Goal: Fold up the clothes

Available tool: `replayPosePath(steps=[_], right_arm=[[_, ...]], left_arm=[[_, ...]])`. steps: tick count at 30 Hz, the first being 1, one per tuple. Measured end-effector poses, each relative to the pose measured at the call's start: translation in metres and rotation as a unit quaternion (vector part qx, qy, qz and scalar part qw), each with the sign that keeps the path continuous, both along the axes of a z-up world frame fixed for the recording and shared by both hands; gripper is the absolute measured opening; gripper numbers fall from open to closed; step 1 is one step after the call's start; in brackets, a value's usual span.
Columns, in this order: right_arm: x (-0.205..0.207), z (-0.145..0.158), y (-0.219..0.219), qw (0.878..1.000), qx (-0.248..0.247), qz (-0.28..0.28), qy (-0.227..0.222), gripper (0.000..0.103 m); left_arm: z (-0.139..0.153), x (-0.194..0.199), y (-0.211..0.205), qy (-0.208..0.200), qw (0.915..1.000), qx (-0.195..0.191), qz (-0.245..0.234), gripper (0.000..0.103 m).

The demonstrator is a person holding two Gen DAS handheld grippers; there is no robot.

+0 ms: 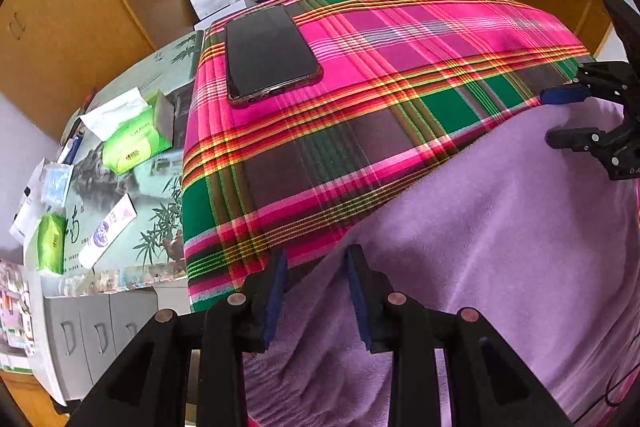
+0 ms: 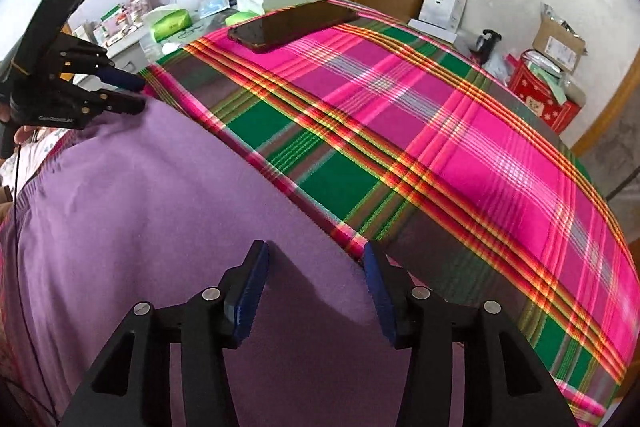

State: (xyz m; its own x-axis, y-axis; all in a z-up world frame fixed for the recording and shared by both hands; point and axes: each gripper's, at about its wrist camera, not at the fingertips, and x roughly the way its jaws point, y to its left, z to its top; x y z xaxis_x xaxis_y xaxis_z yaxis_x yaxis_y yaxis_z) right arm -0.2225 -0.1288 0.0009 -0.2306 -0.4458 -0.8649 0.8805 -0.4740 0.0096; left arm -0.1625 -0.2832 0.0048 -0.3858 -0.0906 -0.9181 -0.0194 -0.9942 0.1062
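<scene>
Left wrist view: left gripper [image 1: 316,287] spread, straddling the purple garment's [image 1: 500,227] edge on the plaid cloth [image 1: 360,87]. Right gripper [image 2: 316,283] spread too, over the same far edge, running gripper to gripper. Phone [image 1: 266,55] beyond.
</scene>
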Motion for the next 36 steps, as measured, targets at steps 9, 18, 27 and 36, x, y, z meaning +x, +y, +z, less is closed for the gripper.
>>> replayPosePath(steps=[9, 18, 27, 36], right_arm=[[-0.001, -0.002, 0.006, 1.0, -0.019, -0.007, -0.006, 0.052], [-0.001, -0.003, 0.007, 1.0, -0.026, -0.009, -0.006, 0.053], [0.002, -0.003, 0.007, 0.999, -0.025, -0.024, 0.002, 0.053], [0.016, 0.002, 0.009, 0.999, -0.029, -0.012, 0.0, 0.008]], left_arm=[[-0.001, 0.008, 0.009, 0.029, 0.9976, -0.034, -0.053, 0.033], [-0.003, 0.015, 0.018, 0.04, 0.993, -0.029, -0.107, 0.034], [-0.003, 0.008, -0.001, 0.033, 0.9966, 0.049, -0.058, 0.029], [0.003, 0.013, 0.007, 0.049, 0.9975, 0.033, -0.039, 0.004]])
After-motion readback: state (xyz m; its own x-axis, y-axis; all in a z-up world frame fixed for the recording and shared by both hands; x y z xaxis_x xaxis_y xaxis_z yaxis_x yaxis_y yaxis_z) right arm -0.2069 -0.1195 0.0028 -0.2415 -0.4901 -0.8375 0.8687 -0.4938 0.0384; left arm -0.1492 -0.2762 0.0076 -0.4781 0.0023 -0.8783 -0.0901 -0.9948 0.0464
